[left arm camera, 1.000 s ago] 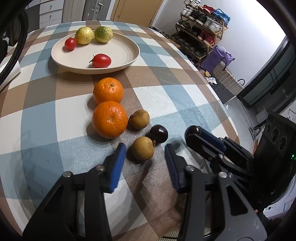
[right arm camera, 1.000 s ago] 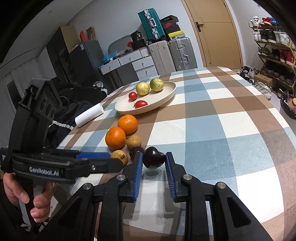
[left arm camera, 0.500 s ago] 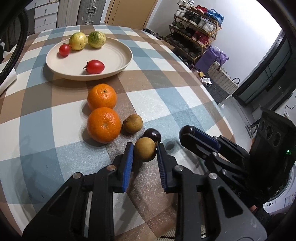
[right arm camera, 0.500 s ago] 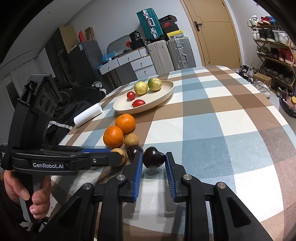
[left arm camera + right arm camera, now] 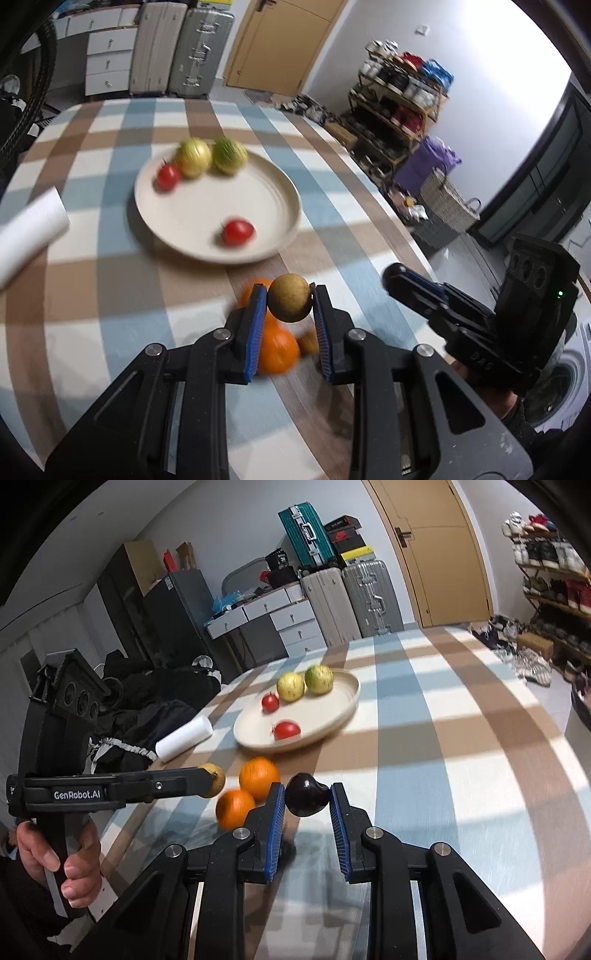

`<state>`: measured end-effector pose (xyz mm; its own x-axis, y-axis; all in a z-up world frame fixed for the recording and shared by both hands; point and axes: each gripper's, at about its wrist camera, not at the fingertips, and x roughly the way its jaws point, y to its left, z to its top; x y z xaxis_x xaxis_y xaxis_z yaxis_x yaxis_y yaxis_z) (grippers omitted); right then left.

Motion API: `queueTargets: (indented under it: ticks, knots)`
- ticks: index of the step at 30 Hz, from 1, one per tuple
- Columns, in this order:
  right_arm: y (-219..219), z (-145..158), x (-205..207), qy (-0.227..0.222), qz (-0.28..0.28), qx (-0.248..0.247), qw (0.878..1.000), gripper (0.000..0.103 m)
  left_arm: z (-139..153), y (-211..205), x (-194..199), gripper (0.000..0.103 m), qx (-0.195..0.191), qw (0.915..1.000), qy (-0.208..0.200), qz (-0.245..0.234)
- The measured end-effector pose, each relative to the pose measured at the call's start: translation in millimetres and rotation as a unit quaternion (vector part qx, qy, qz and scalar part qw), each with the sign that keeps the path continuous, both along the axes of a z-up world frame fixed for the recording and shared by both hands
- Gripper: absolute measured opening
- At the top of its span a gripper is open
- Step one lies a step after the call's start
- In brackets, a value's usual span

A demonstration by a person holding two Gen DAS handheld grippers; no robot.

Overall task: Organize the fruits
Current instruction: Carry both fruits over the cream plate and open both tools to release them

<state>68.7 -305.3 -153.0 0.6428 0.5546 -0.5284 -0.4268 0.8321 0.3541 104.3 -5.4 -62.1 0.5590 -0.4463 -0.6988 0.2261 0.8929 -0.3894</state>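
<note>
On plate: 2 tomatoes, 2 green-yellow fruits; left gripper clamps brown fruit, right gripper dark fruit.

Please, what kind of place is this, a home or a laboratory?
Most likely a lived-in home: a table with a checked tablecloth, suitcases by a wooden door, and a shoe rack full of shoes.

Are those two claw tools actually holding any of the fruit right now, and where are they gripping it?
Yes. The left gripper pinches a small brown fruit by its two sides; the right gripper clamps a dark purple fruit the same way.
</note>
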Motion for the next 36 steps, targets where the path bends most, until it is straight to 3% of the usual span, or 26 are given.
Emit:
queueTargets:
  ticks: [9,18,29,36]
  knots:
    - [11.5,37.5,69.2,-0.012,0.019,-0.018,1.000,0.025,23.3,11.4,78.9,0.023,0.001,0.9996,-0.020,0.021]
    - [22.8,57.1,149.4,-0.016,0.040,-0.035,0.998,0.025,0.8,-11.2,157.4,0.023,0.015,0.9999,-0.001,0.007]
    - [48.4,19.8,215.0,0.030,0.061,-0.049,0.996,0.025,-50.3,-38.1,201.7,0.023,0.026,0.9991,0.033,-0.001]
    - [52.9,-0.1,242.1,0.060,0.063,-0.049,0.995,0.026,-62.4,-35.7,208.9,0.023,0.022,0.9989,0.042,-0.003]
